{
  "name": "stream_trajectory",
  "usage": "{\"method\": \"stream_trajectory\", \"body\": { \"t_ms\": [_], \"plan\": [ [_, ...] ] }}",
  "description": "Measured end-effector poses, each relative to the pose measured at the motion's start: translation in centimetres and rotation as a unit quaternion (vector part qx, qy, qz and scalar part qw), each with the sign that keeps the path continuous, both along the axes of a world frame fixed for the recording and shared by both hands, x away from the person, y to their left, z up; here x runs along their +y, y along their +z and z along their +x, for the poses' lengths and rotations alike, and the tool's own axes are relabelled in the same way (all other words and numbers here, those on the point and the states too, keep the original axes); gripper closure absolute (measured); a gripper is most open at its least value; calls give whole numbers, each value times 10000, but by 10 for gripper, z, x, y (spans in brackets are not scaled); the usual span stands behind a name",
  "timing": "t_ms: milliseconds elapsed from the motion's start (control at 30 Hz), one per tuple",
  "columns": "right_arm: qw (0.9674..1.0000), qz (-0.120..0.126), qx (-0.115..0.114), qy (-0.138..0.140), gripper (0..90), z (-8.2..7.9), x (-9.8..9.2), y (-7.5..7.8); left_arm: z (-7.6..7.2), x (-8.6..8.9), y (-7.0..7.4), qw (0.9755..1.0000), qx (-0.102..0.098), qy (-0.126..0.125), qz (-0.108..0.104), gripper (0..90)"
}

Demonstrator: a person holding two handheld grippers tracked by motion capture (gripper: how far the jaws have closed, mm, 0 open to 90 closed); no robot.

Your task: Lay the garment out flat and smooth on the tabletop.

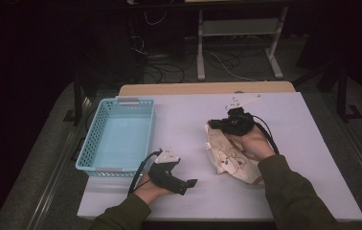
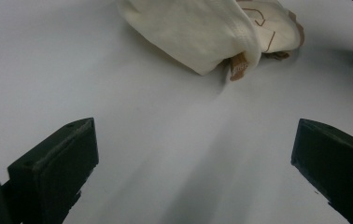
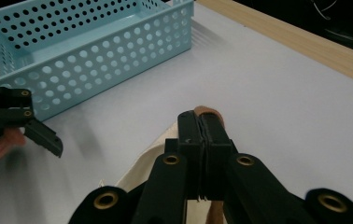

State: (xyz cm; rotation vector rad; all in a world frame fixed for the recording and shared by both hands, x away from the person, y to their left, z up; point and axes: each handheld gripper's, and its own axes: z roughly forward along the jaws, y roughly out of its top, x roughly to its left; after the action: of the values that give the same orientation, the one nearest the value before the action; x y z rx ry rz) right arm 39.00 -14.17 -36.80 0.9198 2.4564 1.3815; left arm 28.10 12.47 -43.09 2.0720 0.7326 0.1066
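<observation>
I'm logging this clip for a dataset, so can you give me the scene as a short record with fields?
setting: white table
item in hand: cream cloth bag with brown print, lying crumpled on the table
right gripper: fingers shut on the bag's brown strap
left gripper: fingers wide open, nothing between them, facing the bag
container: light blue perforated basket, empty, left of the bag
contact: bag and basket apart
</observation>
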Motion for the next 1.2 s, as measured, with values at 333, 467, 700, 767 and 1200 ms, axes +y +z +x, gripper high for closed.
{"method": "stream_trajectory", "body": {
  "t_ms": [333, 467, 700, 767, 1200],
  "plan": [
    [9997, -133, 198, -55, 870, 20, 17, -11, 0, 0, 0, 10000, -4, -18, 2, 0],
    [9992, -214, 338, -58, 854, 24, 23, -19, 0, 1, 1, 10000, -26, -45, 34, 0],
    [9992, -120, 383, -37, 597, 18, 14, -11, 0, 1, 1, 10000, -20, -16, 1, 0],
    [9993, -98, 360, -102, 574, 15, 8, -7, -1, 0, 1, 10000, -4, -10, -18, 0],
    [9992, -176, 277, -235, 510, -14, -34, -3, 0, 0, 0, 10000, -4, -22, 36, 0]
  ]
}}
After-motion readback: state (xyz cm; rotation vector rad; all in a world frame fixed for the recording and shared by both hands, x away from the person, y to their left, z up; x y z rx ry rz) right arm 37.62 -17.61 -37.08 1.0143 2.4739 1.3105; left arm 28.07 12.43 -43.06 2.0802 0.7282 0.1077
